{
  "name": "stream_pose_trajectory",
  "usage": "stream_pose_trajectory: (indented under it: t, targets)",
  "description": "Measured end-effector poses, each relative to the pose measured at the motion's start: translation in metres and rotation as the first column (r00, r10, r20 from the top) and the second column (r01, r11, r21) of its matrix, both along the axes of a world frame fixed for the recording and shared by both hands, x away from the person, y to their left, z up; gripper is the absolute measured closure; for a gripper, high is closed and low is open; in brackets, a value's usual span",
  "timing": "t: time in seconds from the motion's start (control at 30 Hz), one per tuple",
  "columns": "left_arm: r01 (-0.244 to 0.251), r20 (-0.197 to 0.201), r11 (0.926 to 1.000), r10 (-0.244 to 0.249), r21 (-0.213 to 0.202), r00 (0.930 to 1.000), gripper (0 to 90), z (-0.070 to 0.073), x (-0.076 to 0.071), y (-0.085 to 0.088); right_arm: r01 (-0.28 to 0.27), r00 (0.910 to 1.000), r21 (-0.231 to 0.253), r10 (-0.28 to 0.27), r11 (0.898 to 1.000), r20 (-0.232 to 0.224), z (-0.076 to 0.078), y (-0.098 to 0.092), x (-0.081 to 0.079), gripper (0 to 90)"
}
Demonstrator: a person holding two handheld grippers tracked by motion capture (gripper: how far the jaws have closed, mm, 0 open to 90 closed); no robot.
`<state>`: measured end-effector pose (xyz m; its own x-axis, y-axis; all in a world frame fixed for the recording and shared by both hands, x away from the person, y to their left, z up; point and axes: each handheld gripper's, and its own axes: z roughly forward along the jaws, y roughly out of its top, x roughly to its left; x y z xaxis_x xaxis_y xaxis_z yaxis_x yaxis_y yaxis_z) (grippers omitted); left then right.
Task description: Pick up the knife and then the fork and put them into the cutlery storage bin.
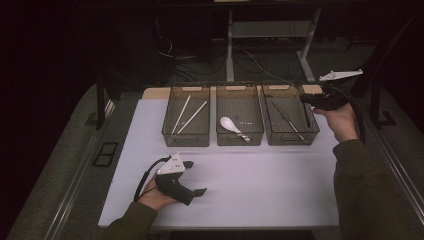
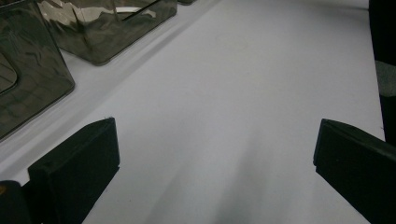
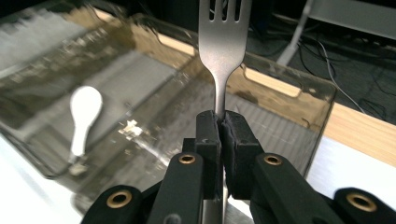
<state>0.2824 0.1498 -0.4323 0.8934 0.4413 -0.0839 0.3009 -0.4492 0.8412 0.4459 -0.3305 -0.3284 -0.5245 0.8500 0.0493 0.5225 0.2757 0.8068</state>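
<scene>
My right gripper (image 1: 309, 101) is held above the right-hand clear bin (image 1: 292, 139) at the table's back right. In the right gripper view its jaws (image 3: 219, 122) are shut on the handle of a metal fork (image 3: 223, 42), whose tines point away from me. My left gripper (image 1: 196, 177) rests low on the white table near the front left. Its jaws (image 2: 215, 154) are wide apart with only bare table between them. A white spoon (image 1: 229, 123) lies in the middle bin (image 1: 240, 139); the same spoon (image 3: 84, 116) appears at the left of the right gripper view.
Three clear bins stand in a row at the back of the white mat (image 1: 260, 185). The left bin (image 1: 186, 139) holds two pale chopsticks (image 1: 187, 116). A thin long utensil (image 1: 287, 120) lies in the right bin. Desk legs and cables are behind the table.
</scene>
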Motion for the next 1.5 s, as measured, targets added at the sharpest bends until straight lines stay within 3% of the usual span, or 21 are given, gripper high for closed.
stream_pose_trajectory:
  t: [0.3,0.6,0.7,1.0,1.1,1.17,1.5]
  targets:
    - [0.002,0.000,1.0000,-0.002,-0.001,1.0000,0.0,0.000,0.000,0.000,0.003,0.9963,-0.074,-0.010,0.997,-0.086,-0.026,0.002,0.012,85.0]
    - [0.003,0.000,1.0000,-0.003,0.000,1.0000,0.0,0.000,0.000,0.000,0.021,0.9797,-0.134,-0.047,0.991,-0.195,-0.054,-0.001,0.018,84.9]
    - [0.002,0.000,1.0000,-0.002,-0.004,1.0000,0.0,0.000,0.001,0.000,0.022,0.9740,-0.131,-0.051,0.991,-0.221,-0.057,-0.001,0.020,84.9]
    - [0.003,-0.003,1.0000,-0.003,-0.001,1.0000,0.0,0.000,0.000,0.000,0.034,0.9621,-0.196,-0.085,0.980,-0.259,-0.061,0.013,0.027,83.3]
    - [0.004,-0.003,1.0000,-0.004,-0.002,1.0000,0.0,0.000,0.000,0.000,0.039,0.9558,-0.213,-0.099,0.976,-0.277,-0.064,0.014,0.029,76.6]
    - [0.004,-0.004,1.0000,-0.004,-0.002,1.0000,0.0,0.000,0.000,0.000,0.042,0.9542,-0.206,-0.101,0.978,-0.282,-0.066,0.013,0.028,74.4]
    - [0.002,-0.004,1.0000,-0.002,-0.001,1.0000,0.0,-0.001,0.000,-0.001,0.030,0.9681,-0.114,-0.058,0.993,-0.244,-0.055,0.010,0.023,54.1]
